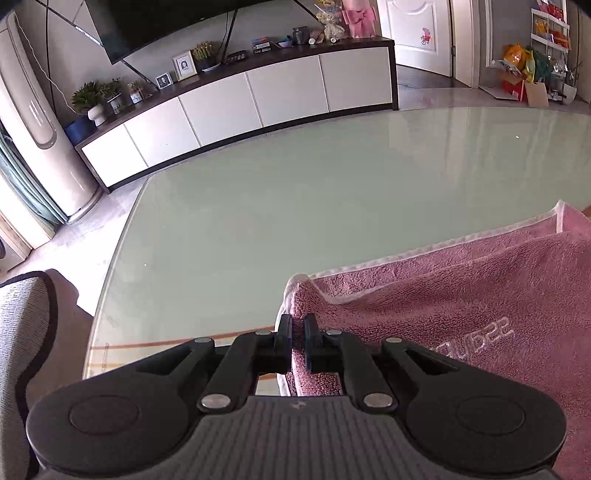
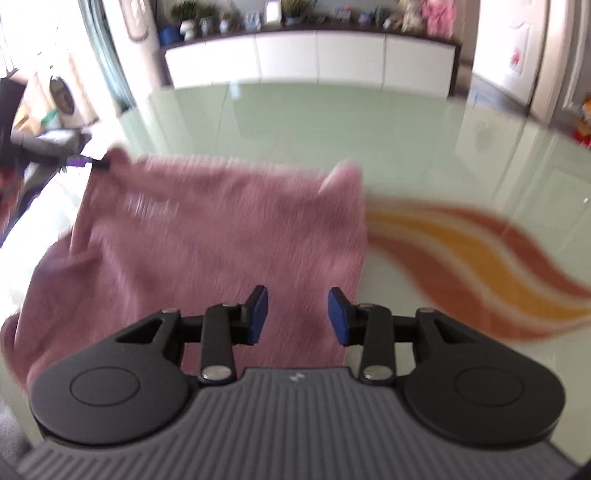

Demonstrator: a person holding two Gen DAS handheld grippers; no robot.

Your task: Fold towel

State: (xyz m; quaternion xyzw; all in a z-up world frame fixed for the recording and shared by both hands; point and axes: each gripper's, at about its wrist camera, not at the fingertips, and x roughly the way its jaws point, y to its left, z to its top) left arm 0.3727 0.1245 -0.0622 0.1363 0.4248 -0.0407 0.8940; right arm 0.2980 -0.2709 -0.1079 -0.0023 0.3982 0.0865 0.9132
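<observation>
My left tool (image 1: 297,325) is clamped on a corner of the pink towel (image 1: 461,295), the white-edged hem bunched between its two black fingers. From that pinch the cloth runs off to my right, one layer lifted over another that lies flat on the desk (image 1: 295,184), with pale stitched lettering showing near the tool. My right tool (image 2: 297,314) stands wide apart with nothing between its blue pads (image 2: 258,314); it hovers over the near edge of the towel (image 2: 221,229), and I cannot tell whether it touches the cloth. In this blurred view, my left tool (image 2: 99,162) pinches the towel's far left corner.

The desk (image 2: 406,140) is pale green glass with a swirl of orange and rust bands (image 2: 480,251) on my right. Past it stands a long low cabinet (image 1: 258,96) with white doors, topped with plants and picture frames, a dark screen (image 1: 155,26) above. A grey chair back (image 1: 22,350) sits at my left.
</observation>
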